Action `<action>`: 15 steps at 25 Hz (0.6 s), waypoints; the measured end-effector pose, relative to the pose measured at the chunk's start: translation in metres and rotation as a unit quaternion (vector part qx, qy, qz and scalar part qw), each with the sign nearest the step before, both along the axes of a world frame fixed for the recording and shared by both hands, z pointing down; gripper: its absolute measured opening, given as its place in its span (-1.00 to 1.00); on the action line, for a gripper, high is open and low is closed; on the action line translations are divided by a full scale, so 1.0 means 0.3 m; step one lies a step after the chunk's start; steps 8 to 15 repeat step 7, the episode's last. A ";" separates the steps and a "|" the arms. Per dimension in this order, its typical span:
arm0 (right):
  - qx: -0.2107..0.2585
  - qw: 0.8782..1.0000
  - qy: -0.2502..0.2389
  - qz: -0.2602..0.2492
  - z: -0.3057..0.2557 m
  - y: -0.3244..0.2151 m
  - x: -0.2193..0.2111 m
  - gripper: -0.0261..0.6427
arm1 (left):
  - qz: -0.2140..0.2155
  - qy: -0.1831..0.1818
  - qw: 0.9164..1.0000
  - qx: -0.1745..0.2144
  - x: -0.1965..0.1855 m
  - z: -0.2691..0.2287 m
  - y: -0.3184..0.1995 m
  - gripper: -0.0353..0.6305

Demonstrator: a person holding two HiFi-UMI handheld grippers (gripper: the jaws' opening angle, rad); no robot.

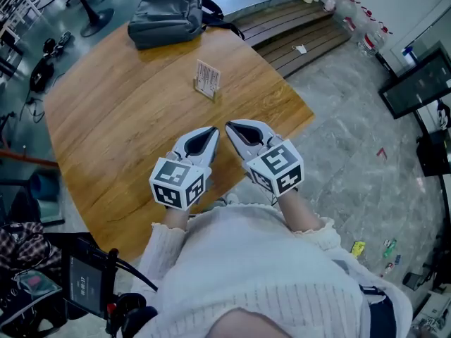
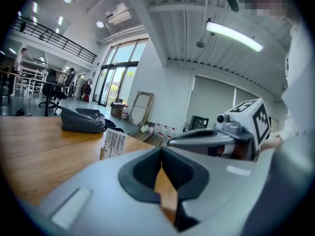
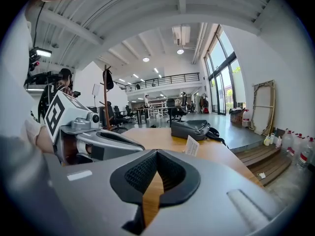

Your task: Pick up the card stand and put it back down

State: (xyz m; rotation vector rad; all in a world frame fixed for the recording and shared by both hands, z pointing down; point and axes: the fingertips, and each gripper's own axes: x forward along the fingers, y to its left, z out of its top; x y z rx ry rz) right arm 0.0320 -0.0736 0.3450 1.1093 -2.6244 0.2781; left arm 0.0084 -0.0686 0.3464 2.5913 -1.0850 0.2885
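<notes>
The card stand, a small upright holder with a printed white card, stands on the round wooden table past its middle. It also shows ahead in the left gripper view as the card stand, and in the right gripper view as the card stand. My left gripper and right gripper hover side by side over the table's near edge, well short of the stand. Both are shut, tips touching, with nothing between them.
A dark grey backpack lies at the table's far edge, beyond the stand. Wooden steps and several bottles are on the floor to the far right. A dark stand with a small screen sits at my near left.
</notes>
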 end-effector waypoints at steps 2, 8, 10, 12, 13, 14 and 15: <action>-0.001 1.000 0.002 0.001 0.002 -0.004 0.001 -0.92 | 0.002 -0.002 1.000 -0.001 0.003 0.003 -0.007 -0.87; -0.005 1.000 0.004 0.006 0.009 -0.014 0.012 -0.92 | 0.008 0.000 1.000 -0.003 0.013 0.007 -0.013 -0.87; -0.005 1.000 0.004 0.006 0.009 -0.014 0.012 -0.92 | 0.008 0.000 1.000 -0.003 0.013 0.007 -0.013 -0.87; -0.005 1.000 0.004 0.006 0.009 -0.014 0.012 -0.92 | 0.008 0.000 1.000 -0.003 0.013 0.007 -0.013 -0.87; -0.005 1.000 0.004 0.006 0.009 -0.014 0.012 -0.92 | 0.008 0.000 1.000 -0.003 0.013 0.007 -0.013 -0.87; -0.005 1.000 0.004 0.006 0.009 -0.014 0.012 -0.92 | 0.008 0.000 1.000 -0.003 0.013 0.007 -0.013 -0.87; -0.005 1.000 0.004 0.006 0.009 -0.014 0.012 -0.92 | 0.008 0.000 1.000 -0.003 0.013 0.007 -0.013 -0.87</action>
